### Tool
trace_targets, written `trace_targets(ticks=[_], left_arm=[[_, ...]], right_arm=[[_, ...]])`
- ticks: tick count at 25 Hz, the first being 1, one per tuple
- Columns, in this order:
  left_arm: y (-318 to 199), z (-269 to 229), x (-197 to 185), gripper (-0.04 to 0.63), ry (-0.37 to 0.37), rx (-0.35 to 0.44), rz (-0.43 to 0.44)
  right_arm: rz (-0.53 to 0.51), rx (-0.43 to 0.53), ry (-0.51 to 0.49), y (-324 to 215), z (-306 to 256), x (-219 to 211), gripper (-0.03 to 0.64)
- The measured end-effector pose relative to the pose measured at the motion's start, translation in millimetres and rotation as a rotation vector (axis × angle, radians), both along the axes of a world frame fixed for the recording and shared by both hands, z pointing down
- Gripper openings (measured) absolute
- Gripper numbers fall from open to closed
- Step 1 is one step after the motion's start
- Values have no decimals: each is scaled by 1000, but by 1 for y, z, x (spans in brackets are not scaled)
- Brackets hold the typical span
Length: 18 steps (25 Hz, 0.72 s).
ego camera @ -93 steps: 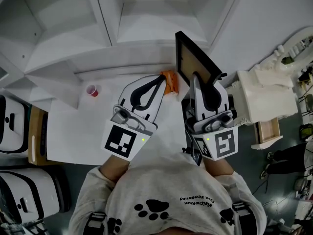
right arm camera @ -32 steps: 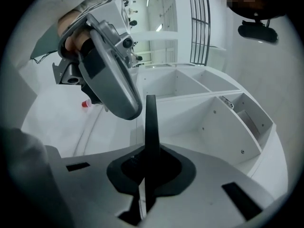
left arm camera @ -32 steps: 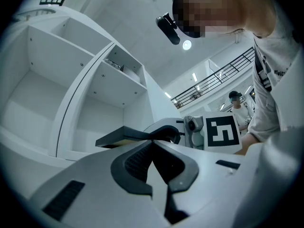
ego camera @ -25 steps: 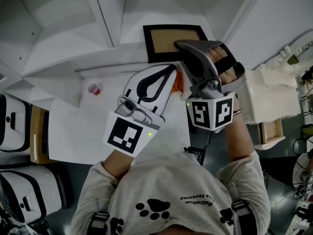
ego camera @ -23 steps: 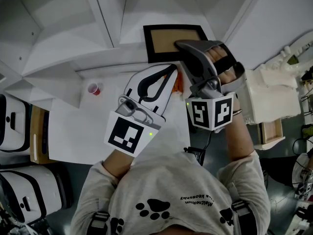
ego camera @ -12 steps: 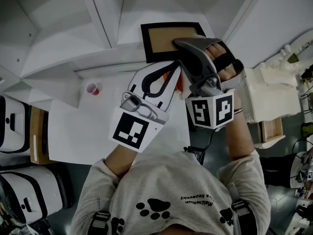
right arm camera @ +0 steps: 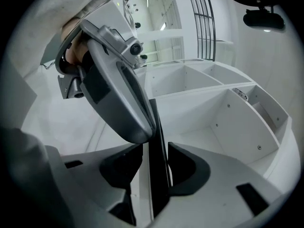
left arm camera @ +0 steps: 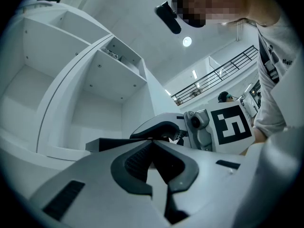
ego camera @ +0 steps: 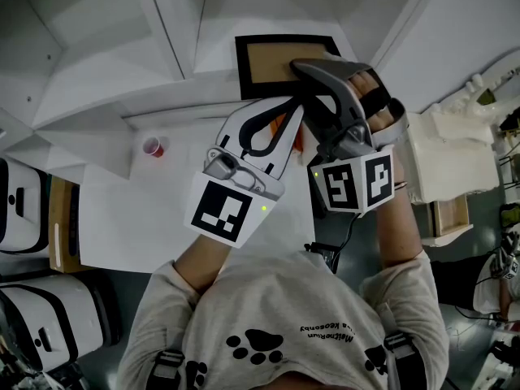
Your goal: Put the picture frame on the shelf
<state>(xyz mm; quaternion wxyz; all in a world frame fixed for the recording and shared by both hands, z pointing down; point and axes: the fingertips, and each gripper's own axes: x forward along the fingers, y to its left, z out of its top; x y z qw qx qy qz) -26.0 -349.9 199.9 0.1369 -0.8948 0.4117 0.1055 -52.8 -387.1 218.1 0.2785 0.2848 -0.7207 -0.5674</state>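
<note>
The right gripper (ego camera: 302,71), clamped on the picture frame (ego camera: 280,59) a second earlier, was opening its jaws, the frame's edge between them but no longer pinched. The frame lay on the white shelf (ego camera: 219,23), so placement appeared essentially done. The left gripper (ego camera: 292,112) hovered just beside, jaws together and empty. Below, a white counter (ego camera: 162,210) carried a small red cup (ego camera: 152,147); white furniture (ego camera: 443,157) stood at right.

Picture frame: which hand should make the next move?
Right. The right tongs straddle the picture frame and are opening, so they likely just need to back away. The left tongs are shut and empty beside it.
</note>
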Motion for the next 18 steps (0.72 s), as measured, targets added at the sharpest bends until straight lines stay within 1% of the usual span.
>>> trace_targets(ticks=[5, 11, 18], left_arm=[[-4, -2, 3, 18, -12, 7, -3], [-10, -3, 6, 18, -10, 13, -4], [-17, -6, 5, 18, -13, 19, -14]], right_arm=[[20, 33, -6, 1, -6, 9, 169], [72, 75, 8, 5, -5, 26, 175], [98, 103, -18, 21, -10, 39, 173]])
